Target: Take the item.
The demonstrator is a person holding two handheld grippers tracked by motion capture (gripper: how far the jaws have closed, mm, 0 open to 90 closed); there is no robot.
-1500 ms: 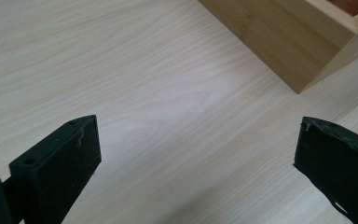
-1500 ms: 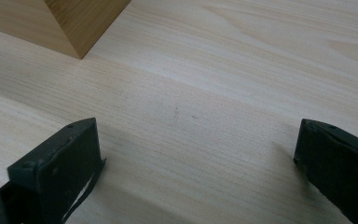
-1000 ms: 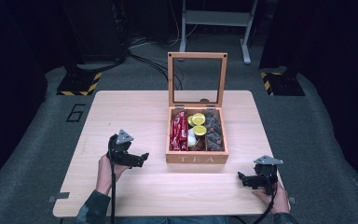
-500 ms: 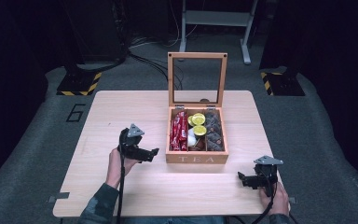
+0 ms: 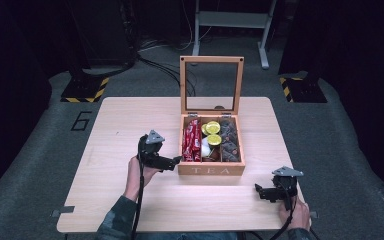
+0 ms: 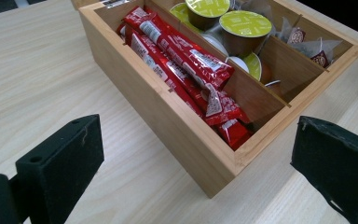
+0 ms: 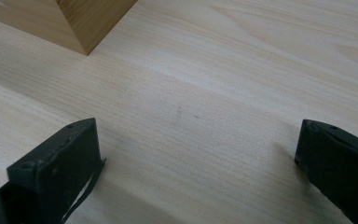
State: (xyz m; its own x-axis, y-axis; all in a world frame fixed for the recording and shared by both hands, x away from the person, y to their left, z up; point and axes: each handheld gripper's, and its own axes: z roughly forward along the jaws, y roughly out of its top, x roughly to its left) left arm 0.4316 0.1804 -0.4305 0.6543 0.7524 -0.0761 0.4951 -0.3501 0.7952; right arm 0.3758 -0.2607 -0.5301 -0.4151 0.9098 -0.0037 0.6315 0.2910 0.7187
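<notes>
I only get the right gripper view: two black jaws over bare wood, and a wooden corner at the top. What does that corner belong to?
Observer: It belongs to a wooden box marked TEA, which sits on the table with its lid standing open.
Operator: What's inside it?
Observer: It has three compartments. One holds red sachets, the middle one green-topped capsules, and the third tea bags.
Operator: And where's the other gripper?
Observer: The left gripper is at the box's left side, by the sachets' compartment. Its jaws are open and hold nothing.
</notes>
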